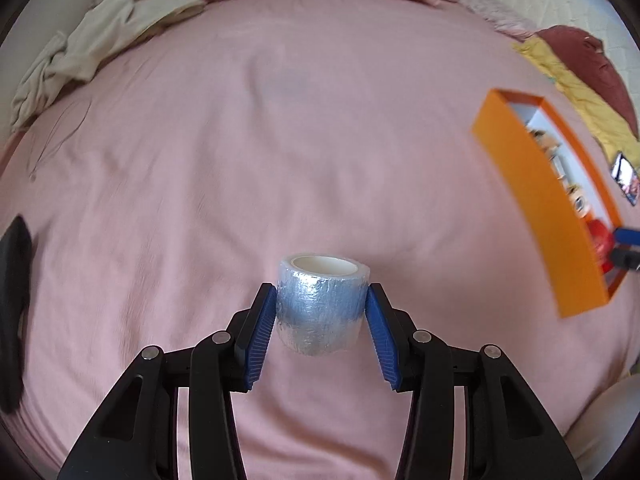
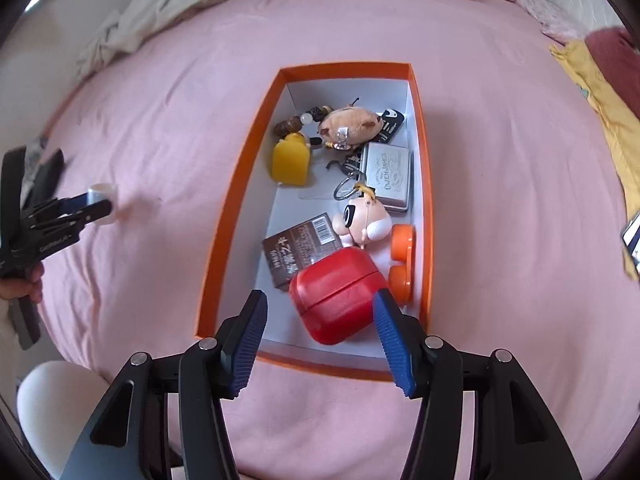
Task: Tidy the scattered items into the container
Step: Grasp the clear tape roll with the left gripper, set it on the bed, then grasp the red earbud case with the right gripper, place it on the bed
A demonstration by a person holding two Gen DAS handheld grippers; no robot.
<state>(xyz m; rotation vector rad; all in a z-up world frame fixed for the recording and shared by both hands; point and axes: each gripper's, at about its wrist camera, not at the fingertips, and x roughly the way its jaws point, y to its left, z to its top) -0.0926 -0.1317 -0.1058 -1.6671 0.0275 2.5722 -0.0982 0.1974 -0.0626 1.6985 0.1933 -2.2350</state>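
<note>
tape roll held above the bed, box waiting at the right

the left gripper (image 1: 322, 312) holds a roll of tape (image 1: 322, 306) wrapped in clear film. the jaws are closed to a narrow gap and both blue pads (image 1: 259, 334) press on the sides of the roll, which stands upright with its white core on top. the roll is above the pink bedsheet (image 1: 280, 140); whether it touches the sheet, the pictures do not show clearly. the orange box (image 1: 536, 208) lies well apart from it, at the right side of the left wrist view.

in the right wrist view the right gripper (image 2: 322, 312) is above the near end of the orange box, with its jaws wide and nothing between them. below it, inside the box, lies a red case (image 2: 340, 300). further in the box are an orange double-cup case (image 2: 402, 260), a brown packet with barcode (image 2: 302, 252), a small cartoon figure (image 2: 362, 220), a silver tin (image 2: 388, 174), a yellow toy (image 2: 290, 162), a brown plush (image 2: 350, 126) and some beads (image 2: 294, 122).

at the far left of the bed lies a beige cloth (image 1: 100, 40). at the far right are a yellow cloth (image 2: 600, 100) and a dark red pillow (image 1: 588, 64).
</note>
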